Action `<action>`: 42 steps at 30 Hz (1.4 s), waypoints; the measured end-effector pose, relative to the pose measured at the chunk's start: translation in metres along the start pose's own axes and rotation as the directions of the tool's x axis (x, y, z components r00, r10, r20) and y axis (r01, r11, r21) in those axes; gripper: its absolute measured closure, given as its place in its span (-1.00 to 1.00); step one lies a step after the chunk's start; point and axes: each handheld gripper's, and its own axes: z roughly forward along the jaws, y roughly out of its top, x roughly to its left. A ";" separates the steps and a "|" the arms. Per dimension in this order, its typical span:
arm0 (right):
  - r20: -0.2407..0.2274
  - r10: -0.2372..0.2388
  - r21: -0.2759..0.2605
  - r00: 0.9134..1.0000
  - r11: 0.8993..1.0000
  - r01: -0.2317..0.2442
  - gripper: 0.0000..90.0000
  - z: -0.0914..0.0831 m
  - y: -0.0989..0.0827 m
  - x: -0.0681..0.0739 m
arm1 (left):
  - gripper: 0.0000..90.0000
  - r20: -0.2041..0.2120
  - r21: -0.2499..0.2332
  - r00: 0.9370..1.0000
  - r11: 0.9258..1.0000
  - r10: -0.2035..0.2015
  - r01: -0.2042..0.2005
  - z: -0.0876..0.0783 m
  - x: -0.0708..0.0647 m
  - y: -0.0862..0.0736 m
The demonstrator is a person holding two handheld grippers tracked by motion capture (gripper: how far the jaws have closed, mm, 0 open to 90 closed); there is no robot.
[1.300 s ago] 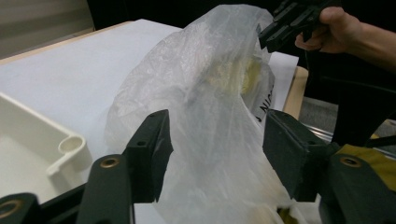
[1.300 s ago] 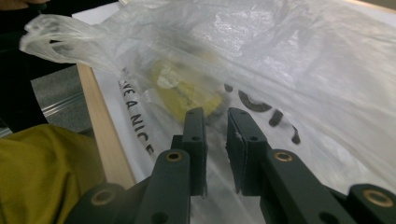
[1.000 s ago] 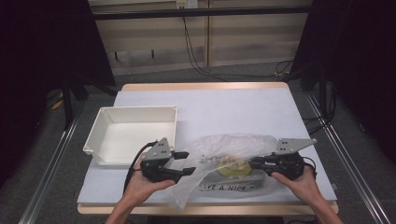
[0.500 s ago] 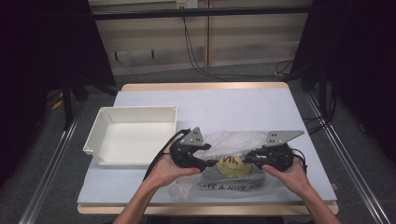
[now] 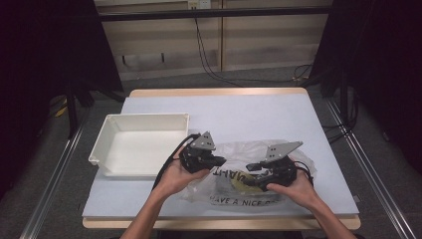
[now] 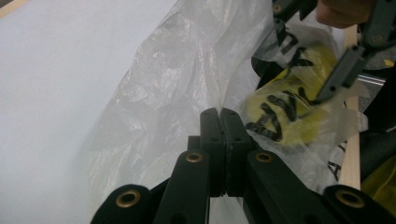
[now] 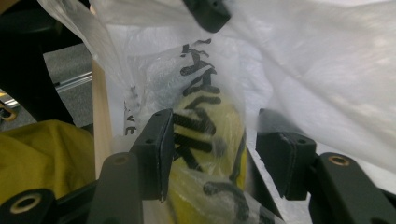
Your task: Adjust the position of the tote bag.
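Looked like lab or test bay: table stood inside black curtains, on metal floor rails, loose cables trailing past plywood wall.

Black claw links, brass rivets, grey triangular top plates

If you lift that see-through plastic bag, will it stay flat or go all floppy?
Probably floppy: the plastic bag is thin, crinkled film that already bunches where the left gripper is shut on it. It likely weighs little itself, but the yellow thing inside would probably make it sag. The glossy film could slip from a loose grip.
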 end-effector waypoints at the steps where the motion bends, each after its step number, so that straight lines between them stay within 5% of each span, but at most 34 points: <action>1: -0.004 0.000 0.003 1.000 1.000 0.000 0.06 0.002 0.000 0.001 | 0.99 -0.002 0.020 1.000 1.000 0.009 -0.009 0.001 0.001 0.000; 8: -0.048 -0.029 0.023 0.998 0.999 0.030 0.76 0.008 -0.002 0.013 | 0.99 -0.013 0.053 1.000 0.998 -0.016 0.017 0.009 0.007 -0.004; 12: -0.086 -0.028 0.039 0.996 0.999 0.032 1.00 0.012 -0.004 0.020 | 0.98 -0.013 0.069 1.000 0.997 -0.022 0.023 0.014 0.011 -0.005; 22: -0.136 -0.036 0.101 0.990 0.994 0.050 1.00 0.024 -0.021 0.041 | 0.99 -0.007 0.173 0.999 0.984 -0.046 0.046 0.038 0.022 -0.008; 31: -0.153 -0.035 0.137 0.988 0.989 0.056 1.00 0.038 -0.033 0.046 | 0.99 0.001 0.246 0.998 0.968 -0.056 0.054 0.060 0.028 -0.008; 37: -0.122 -0.050 0.181 0.991 0.981 0.072 1.00 0.044 -0.037 0.047 | 0.98 0.015 0.294 0.997 0.953 -0.073 0.065 0.072 0.028 -0.012; 42: -0.111 -0.062 0.169 0.992 0.982 0.080 1.00 0.044 -0.039 0.048 | 0.99 0.022 0.291 0.996 0.954 -0.089 0.079 0.076 0.031 -0.015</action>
